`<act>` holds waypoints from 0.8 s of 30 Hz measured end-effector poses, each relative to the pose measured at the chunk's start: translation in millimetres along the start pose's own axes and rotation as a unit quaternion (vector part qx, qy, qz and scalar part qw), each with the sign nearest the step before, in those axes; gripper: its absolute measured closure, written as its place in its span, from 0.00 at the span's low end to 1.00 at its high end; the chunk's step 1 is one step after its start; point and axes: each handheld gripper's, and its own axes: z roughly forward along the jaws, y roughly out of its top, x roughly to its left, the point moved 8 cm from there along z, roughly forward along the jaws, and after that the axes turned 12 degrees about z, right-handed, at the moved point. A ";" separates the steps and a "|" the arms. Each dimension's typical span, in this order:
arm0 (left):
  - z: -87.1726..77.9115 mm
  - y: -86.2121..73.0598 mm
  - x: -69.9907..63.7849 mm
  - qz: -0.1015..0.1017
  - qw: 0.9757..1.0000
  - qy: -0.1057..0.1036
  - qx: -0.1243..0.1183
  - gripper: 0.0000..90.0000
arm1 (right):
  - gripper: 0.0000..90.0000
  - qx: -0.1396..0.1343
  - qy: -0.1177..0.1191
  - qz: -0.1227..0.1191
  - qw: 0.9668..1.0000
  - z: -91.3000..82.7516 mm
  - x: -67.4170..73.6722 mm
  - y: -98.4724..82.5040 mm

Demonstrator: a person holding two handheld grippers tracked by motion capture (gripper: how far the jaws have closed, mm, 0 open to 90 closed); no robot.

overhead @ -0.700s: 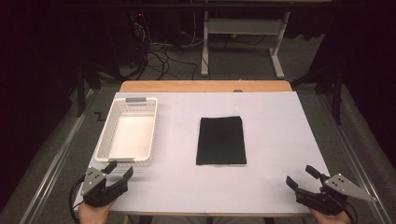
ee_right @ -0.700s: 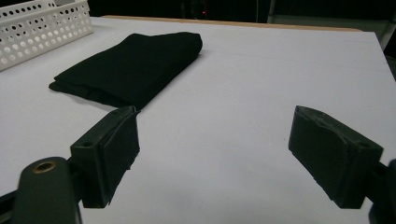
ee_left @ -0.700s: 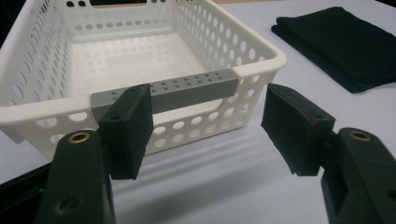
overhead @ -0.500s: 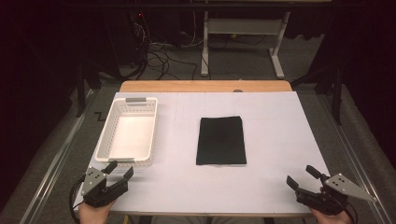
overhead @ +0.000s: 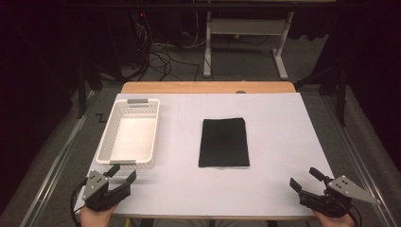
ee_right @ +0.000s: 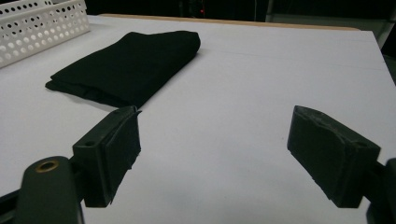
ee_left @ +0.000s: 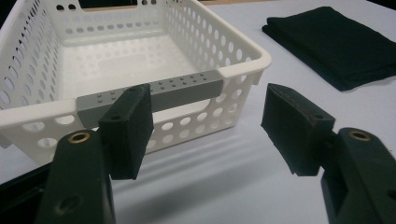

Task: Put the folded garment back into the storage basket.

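Your left claw (overhead: 124, 176) sits at the near left corner of the table (overhead: 283, 123), held in your hand at the bottom edge of the high view. Its jaws stand released, spread wide with nothing between them. In the left gripper view the claw (ee_left: 208, 123) points at the near end of the white basket (ee_left: 233, 70), whose grey handle strip (ee_left: 154, 93) runs across just beyond the left pad; the pads are close to that end wall but I cannot tell whether they touch it. The basket is perforated with round holes and lies empty, its long side running away from you.

Your right claw (overhead: 306, 178) rests at the near right corner of the table, also released, jaws apart and holding nothing. In the right gripper view the claw (ee_right: 212, 140) looks across bare white surface toward the folded black cloth (ee_right: 130, 65), which lies well apart from the pads.

In the high view the black cloth (overhead: 223, 142) lies flat near the middle of the table, a neat rectangle with its long side running away from you. The basket (overhead: 106, 137) stands to its left, near but not touching it. The cloth lies between your two claws and farther from you than either, and neither claw is touching it.
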 end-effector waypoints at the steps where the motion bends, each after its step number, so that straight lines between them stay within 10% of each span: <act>1: -0.2 -0.1 0.2 0.002 1.000 0.000 0.001 0.35 | 0.20 0.000 0.000 0.000 1.000 -0.1 0.1 0.0; 24: 1.0 12.5 -9.5 0.023 0.999 -0.017 -0.016 0.35 | 0.20 0.002 0.001 0.001 1.000 0.4 0.2 -0.6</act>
